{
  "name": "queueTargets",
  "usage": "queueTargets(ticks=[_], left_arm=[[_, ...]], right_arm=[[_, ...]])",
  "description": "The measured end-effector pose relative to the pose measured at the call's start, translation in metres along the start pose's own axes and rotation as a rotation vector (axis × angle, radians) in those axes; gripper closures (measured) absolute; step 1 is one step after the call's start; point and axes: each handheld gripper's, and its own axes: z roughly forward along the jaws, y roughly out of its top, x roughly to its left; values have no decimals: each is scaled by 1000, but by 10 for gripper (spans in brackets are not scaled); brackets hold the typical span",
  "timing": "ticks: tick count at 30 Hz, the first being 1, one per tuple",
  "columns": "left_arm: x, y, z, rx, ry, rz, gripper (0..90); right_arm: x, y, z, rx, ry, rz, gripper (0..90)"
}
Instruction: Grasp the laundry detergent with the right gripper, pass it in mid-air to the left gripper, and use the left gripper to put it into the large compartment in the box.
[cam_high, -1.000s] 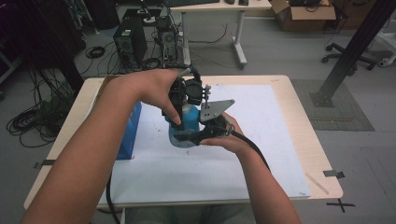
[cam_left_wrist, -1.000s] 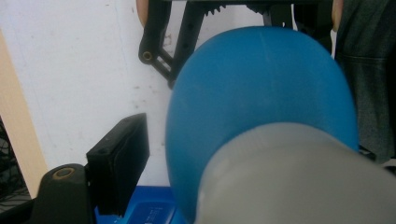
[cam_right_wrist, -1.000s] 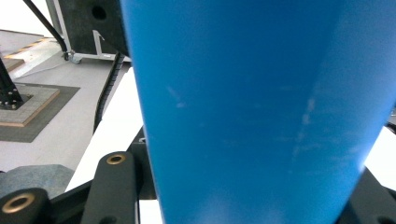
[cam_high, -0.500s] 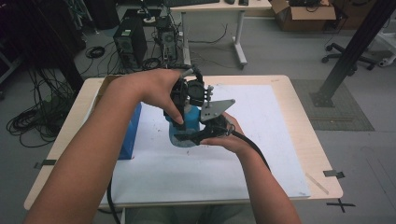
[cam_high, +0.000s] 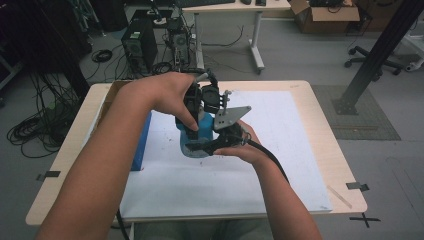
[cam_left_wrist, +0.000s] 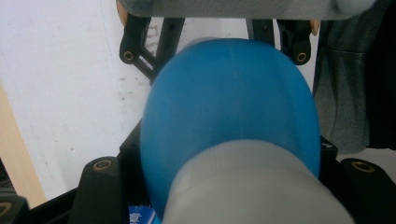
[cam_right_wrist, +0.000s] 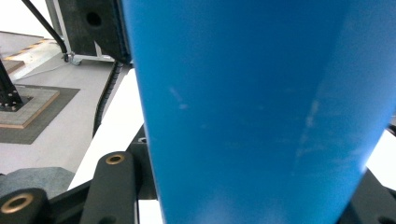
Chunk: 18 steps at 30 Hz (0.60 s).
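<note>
A blue bottle (cam_high: 201, 134) with a pale grey cap (cam_left_wrist: 254, 186) is held above the white sheet between both grippers. My left gripper (cam_high: 196, 120) comes down from above onto its top. Its jaws have just been closing, and they are shut on the cap. In the left gripper view the blue body (cam_left_wrist: 233, 102) swells out beyond the cap. My right gripper (cam_high: 212, 145) reaches in from the right and is shut on the body, whose blue wall (cam_right_wrist: 261, 112) stands between its jaws.
A white sheet (cam_high: 280, 130) covers most of the wooden table (cam_high: 325, 125). A blue box (cam_high: 142, 145) lies on the sheet's left side, under my left forearm. Computer towers and cables stand on the floor beyond the far edge.
</note>
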Motion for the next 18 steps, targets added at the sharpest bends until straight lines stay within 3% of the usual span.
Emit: queueTargets(ticks=[1, 3, 11, 14, 18], left_arm=[[0, 0, -1, -9, 1, 1, 381], [0, -1, -3, -15, -3, 3, 381], [-2, 1, -5, -12, -4, 4, 380], [-3, 3, -5, -11, -10, 13, 380], [-4, 4, -6, -15, -12, 17, 380]], right_arm=[[2, 1, -1, 6, 9, 41, 446], [1, 1, -1, -6, 1, 5, 441], [3, 1, -4, -17, 6, 13, 427], [3, 1, -5, -48, 4, 18, 314], [2, 0, -7, -57, -7, 36, 229]])
